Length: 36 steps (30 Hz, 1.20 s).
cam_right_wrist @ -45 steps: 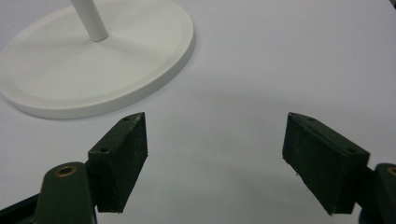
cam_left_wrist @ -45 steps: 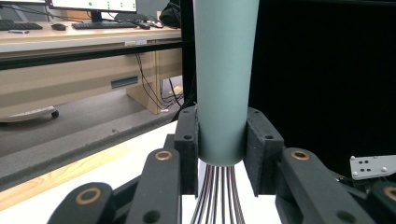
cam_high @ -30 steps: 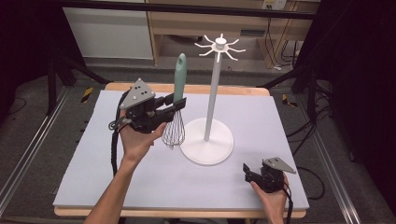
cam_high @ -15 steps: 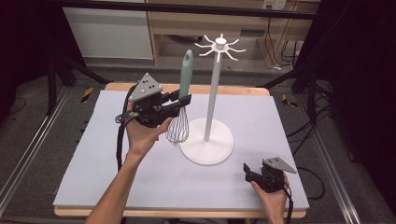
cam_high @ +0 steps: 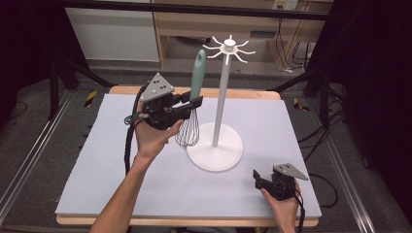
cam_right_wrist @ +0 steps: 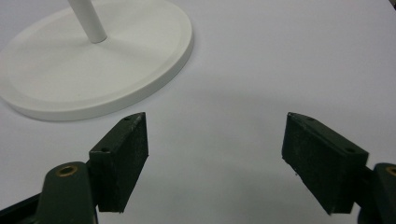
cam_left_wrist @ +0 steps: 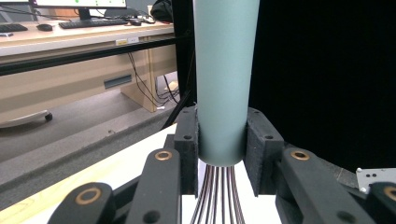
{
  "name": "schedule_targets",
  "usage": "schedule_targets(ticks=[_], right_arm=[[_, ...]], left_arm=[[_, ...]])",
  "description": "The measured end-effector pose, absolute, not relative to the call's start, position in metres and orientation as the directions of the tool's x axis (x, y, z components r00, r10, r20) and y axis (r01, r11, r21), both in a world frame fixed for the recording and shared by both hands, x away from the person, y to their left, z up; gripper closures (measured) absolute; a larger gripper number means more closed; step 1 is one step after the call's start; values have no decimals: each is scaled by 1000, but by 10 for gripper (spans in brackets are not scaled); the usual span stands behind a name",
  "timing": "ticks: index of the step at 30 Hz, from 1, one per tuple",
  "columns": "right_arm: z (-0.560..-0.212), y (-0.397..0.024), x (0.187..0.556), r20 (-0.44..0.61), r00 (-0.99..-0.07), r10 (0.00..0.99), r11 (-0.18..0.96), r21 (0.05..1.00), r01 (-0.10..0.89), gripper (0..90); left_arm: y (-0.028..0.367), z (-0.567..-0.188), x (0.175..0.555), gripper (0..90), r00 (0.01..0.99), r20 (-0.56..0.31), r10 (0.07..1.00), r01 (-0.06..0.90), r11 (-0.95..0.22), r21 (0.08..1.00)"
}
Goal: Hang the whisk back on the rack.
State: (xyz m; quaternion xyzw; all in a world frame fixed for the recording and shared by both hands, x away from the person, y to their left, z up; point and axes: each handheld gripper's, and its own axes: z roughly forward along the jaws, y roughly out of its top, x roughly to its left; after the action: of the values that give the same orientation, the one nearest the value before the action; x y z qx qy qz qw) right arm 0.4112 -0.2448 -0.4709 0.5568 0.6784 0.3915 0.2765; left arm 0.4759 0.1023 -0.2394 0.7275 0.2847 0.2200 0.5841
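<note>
Gripping a whisk (cam_high: 193,104) upright by its teal handle, our left hand-held gripper (cam_high: 194,103) hovers beside the white stand (cam_high: 221,116); our right hand-held gripper (cam_right_wrist: 215,154) rests spread apart on the tabletop (cam_high: 97,160).

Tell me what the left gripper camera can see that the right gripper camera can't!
Left gripper view: the whisk, its green handle clamped between that gripper's fingers, wires hanging below, plus a desk behind. Right gripper view: the white stand, its round base and pole, with the right gripper wide open. Both: the pale table mat.
</note>
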Motion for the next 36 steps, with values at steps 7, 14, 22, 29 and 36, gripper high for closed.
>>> schedule_targets(ticks=[7,14,22,29,36], right_arm=[[-471,-246,411,62,-230,971,73,841,537,230],[-471,-246,411,62,-228,972,72,840,537,231],[-471,-246,411,63,-229,971,72,840,538,231],[-471,-246,411,63,-230,971,73,839,539,233],[-471,-246,411,62,-232,971,75,838,540,235]], left_arm=[[99,-238,478,686,744,-13,669,163,-162,973],[94,-237,482,686,744,-16,668,169,-165,972],[91,-240,485,686,747,-20,664,176,-169,970],[87,-243,490,686,747,-23,665,185,-175,967],[83,-245,494,686,747,-24,665,185,-172,968]])
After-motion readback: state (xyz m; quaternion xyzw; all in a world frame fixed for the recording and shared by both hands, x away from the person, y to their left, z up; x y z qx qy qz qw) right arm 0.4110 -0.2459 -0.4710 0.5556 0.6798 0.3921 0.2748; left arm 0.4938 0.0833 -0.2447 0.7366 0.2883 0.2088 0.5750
